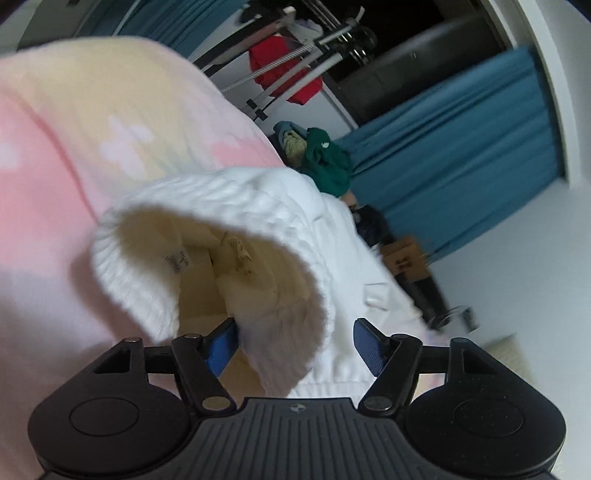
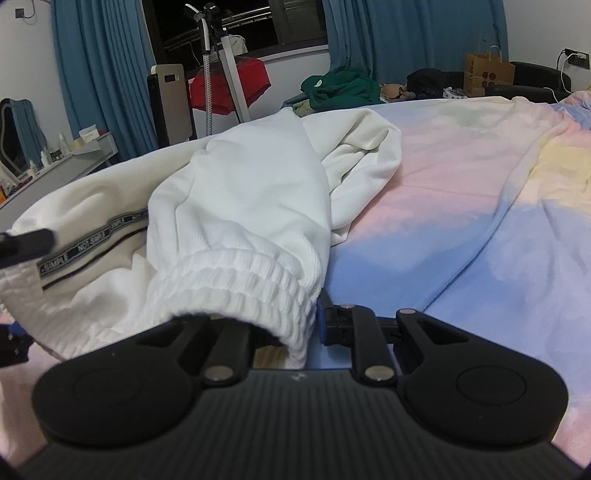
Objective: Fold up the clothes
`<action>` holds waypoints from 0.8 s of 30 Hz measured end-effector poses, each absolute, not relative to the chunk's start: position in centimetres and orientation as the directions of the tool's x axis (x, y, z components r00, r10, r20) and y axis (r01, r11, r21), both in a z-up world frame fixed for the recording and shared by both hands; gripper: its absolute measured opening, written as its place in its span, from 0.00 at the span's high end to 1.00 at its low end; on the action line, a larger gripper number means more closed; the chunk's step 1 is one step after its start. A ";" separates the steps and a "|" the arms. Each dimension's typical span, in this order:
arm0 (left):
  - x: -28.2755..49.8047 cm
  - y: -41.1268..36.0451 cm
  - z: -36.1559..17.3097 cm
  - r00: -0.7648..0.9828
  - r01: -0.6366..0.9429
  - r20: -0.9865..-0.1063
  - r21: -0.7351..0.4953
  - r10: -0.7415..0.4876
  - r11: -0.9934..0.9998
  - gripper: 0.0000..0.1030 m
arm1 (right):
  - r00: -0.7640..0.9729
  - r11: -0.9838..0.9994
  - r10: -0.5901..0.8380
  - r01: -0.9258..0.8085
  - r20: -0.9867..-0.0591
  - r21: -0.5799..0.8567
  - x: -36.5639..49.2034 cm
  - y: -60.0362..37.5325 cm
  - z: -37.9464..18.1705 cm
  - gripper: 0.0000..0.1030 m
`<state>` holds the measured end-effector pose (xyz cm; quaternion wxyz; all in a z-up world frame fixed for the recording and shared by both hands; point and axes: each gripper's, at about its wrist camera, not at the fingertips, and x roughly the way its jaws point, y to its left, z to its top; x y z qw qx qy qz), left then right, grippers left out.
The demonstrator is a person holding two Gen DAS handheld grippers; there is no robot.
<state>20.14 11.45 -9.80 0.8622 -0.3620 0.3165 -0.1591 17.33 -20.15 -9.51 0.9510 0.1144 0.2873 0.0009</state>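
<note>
Ribbed white knit cuff (image 2: 236,284), soft matt pastel bedsheet (image 2: 461,206), matt black plastic tool (image 2: 284,325)

Evenly lit from indoor light against a black night window (image 2: 221,22), softly shadowed under the white garment (image 2: 236,221), smeared by motion blur in the left wrist view, sharper in the right, fisheye-bent and dark-cornered at the edges

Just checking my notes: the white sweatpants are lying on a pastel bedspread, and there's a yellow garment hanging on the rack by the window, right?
Not quite: the garment on the rack is red, not yellow, as the right wrist view shows. The white sweatpants do lie on the pastel bedspread.
</note>
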 end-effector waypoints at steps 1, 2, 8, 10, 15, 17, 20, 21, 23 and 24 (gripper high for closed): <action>20.5 11.4 -9.7 0.755 0.039 -0.438 -0.712 -0.487 0.701 0.52 | 0.837 0.973 0.069 0.063 -0.542 0.220 17.3 -20.2 -9.6 0.82; 20.9 11.5 -9.6 0.765 0.027 -0.441 -0.707 -0.470 0.707 0.69 | 0.838 0.974 0.068 0.063 -0.541 0.220 17.2 -20.2 -9.8 0.81; 20.4 14.2 -8.9 0.845 -0.002 -0.336 -0.780 -0.416 0.625 0.83 | 0.852 0.982 0.044 0.060 -0.521 0.180 16.8 -19.8 -10.7 0.71; 20.1 14.9 -8.3 0.861 0.003 -0.304 -0.799 -0.408 0.602 0.83 | 0.863 0.991 0.015 0.054 -0.504 0.122 16.6 -19.2 -11.1 0.62; 19.9 17.3 -6.1 0.891 0.029 -0.244 -0.811 -0.383 0.584 0.85 | 0.862 0.986 0.112 -0.034 -0.494 0.165 16.0 -18.3 -10.2 0.73; 20.2 18.5 -5.1 0.900 0.030 -0.232 -0.811 -0.369 0.584 0.85 | 0.867 0.976 0.161 -0.067 -0.472 0.209 15.0 -17.4 -8.7 0.73; 21.7 21.4 -2.3 0.897 0.025 -0.243 -0.807 -0.370 0.590 0.86 | 0.865 0.946 0.260 -0.138 -0.428 0.294 13.2 -15.5 -6.2 0.73; 22.5 22.4 -1.1 0.895 0.033 -0.246 -0.796 -0.372 0.604 0.87 | 0.863 0.935 0.292 -0.167 -0.413 0.312 12.6 -14.5 -5.4 0.73; 24.0 24.5 1.3 0.893 0.050 -0.254 -0.765 -0.372 0.642 0.87 | 0.855 0.913 0.354 -0.230 -0.378 0.337 11.7 -12.1 -3.9 0.74; 24.7 25.6 2.5 0.889 0.059 -0.260 -0.752 -0.378 0.657 0.87 | 0.854 0.903 0.379 -0.257 -0.357 0.344 11.5 -10.6 -3.2 0.74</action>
